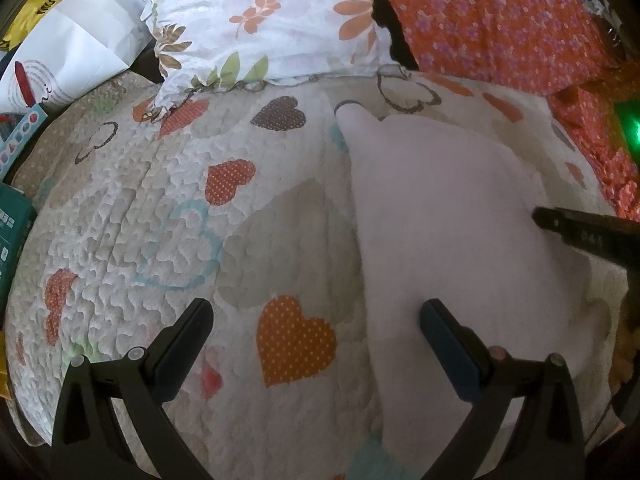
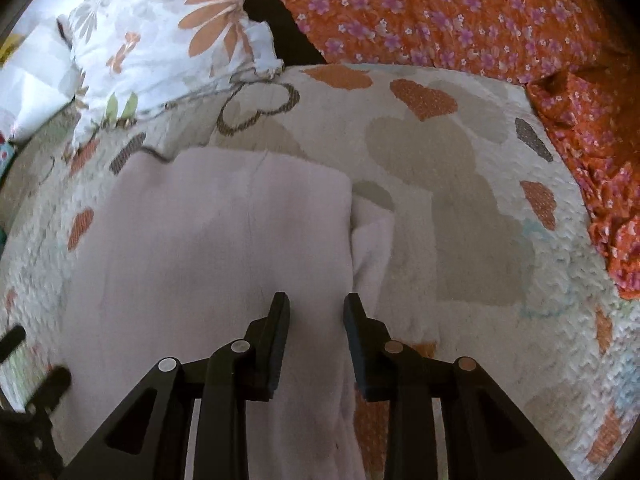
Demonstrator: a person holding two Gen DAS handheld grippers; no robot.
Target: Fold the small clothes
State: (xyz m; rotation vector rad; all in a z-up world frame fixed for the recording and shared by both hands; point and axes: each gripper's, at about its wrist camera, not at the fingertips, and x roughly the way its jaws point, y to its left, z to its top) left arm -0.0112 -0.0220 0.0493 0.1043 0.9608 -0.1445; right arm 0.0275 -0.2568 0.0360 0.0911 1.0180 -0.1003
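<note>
A pale pink garment (image 1: pixel 444 216) lies flat on a quilt with heart patches (image 1: pixel 168 216). In the left wrist view my left gripper (image 1: pixel 316 320) is open wide above the garment's left edge, holding nothing. A finger of the other gripper (image 1: pixel 580 232) reaches in over the garment from the right. In the right wrist view the garment (image 2: pixel 208 248) spreads under my right gripper (image 2: pixel 316 312), which is open with a narrow gap above the garment's right edge, where a folded layer (image 2: pixel 372 248) sticks out.
A white floral pillow (image 1: pixel 264 20) and an orange flowered cover (image 1: pixel 492 20) lie at the far side of the quilt. White paper bags (image 1: pixel 68 52) and boxes (image 1: pixel 12 236) sit at the left. The orange cover (image 2: pixel 600 152) also borders the quilt's right side.
</note>
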